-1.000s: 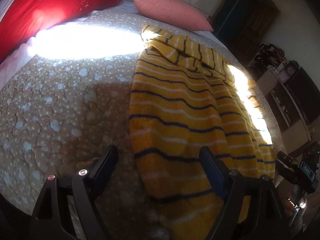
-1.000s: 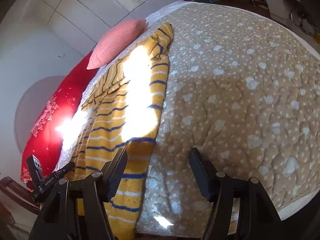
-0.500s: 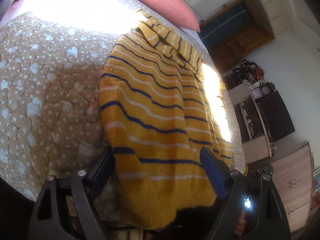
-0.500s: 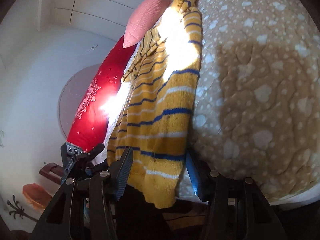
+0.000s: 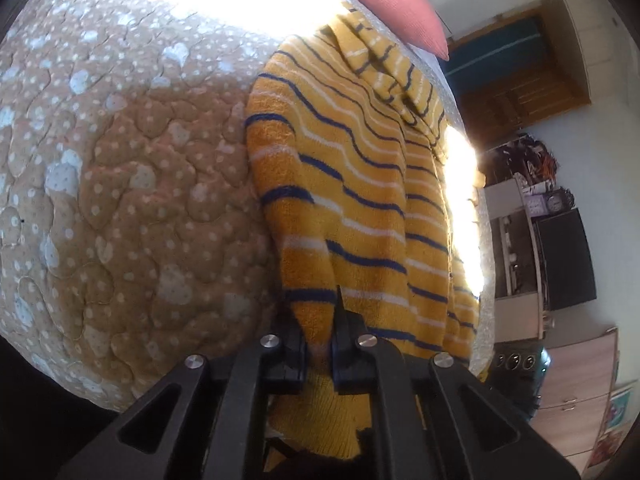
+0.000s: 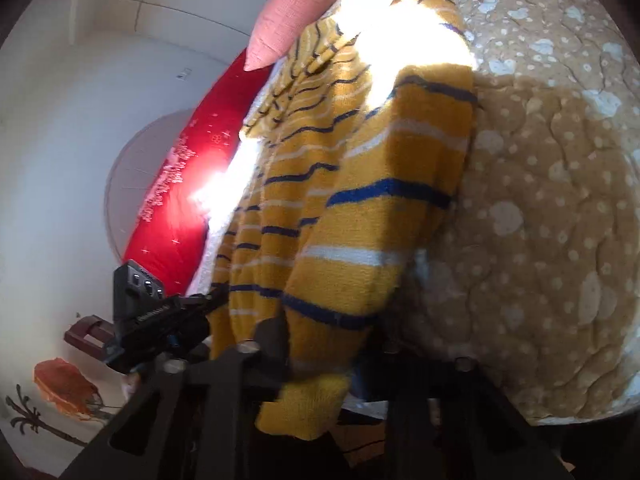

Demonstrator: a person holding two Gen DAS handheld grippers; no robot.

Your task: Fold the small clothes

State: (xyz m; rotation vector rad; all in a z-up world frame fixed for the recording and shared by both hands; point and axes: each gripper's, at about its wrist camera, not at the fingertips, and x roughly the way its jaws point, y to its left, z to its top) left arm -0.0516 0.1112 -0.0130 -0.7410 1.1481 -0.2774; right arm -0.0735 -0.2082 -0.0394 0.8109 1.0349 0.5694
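Left gripper: jaws pinch striped sweater hem | right gripper: jaws just closing on opposite hem corner | lift both corners evenly.

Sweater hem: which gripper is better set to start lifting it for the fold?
Left. The left gripper is visibly pinched on the sweater hem; the right gripper straddles it, contact blurred.

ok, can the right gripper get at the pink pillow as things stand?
Probably not. The right gripper has just been closing with the striped sweater's hem between its fingers, and the pink pillow lies at the bed's far end, beyond the whole sweater. It would have to let go first.
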